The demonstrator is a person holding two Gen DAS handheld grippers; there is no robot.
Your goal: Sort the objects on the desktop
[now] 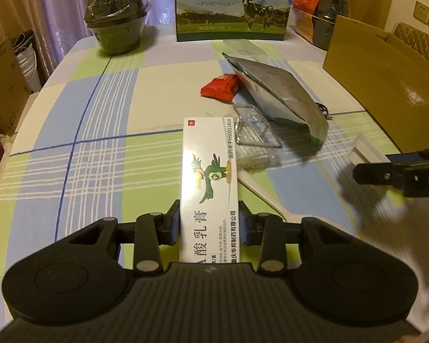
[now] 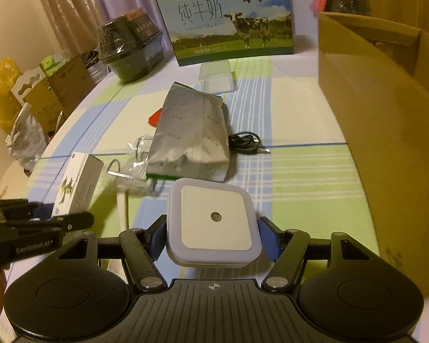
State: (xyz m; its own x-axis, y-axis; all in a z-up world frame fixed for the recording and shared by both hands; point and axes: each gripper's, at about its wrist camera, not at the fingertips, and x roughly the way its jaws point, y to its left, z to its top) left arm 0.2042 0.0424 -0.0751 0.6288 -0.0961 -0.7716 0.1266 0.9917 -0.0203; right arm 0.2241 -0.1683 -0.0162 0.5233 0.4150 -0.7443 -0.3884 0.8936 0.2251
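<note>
With the left gripper (image 1: 208, 224) clenched on the ointment box (image 1: 208, 183) and the right gripper (image 2: 213, 233) on the night light (image 2: 214, 220), carry both level toward the carton (image 2: 386, 131) at the table's right edge.

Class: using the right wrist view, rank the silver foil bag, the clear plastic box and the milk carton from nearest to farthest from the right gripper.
1. Silver foil bag, just ahead, centre.
2. Clear plastic box, beyond the bag.
3. Milk carton, at the table's far edge.

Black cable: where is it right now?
In the right wrist view the black cable lies coiled on the tablecloth, touching the right edge of the silver bag, left of the cardboard box.
</note>
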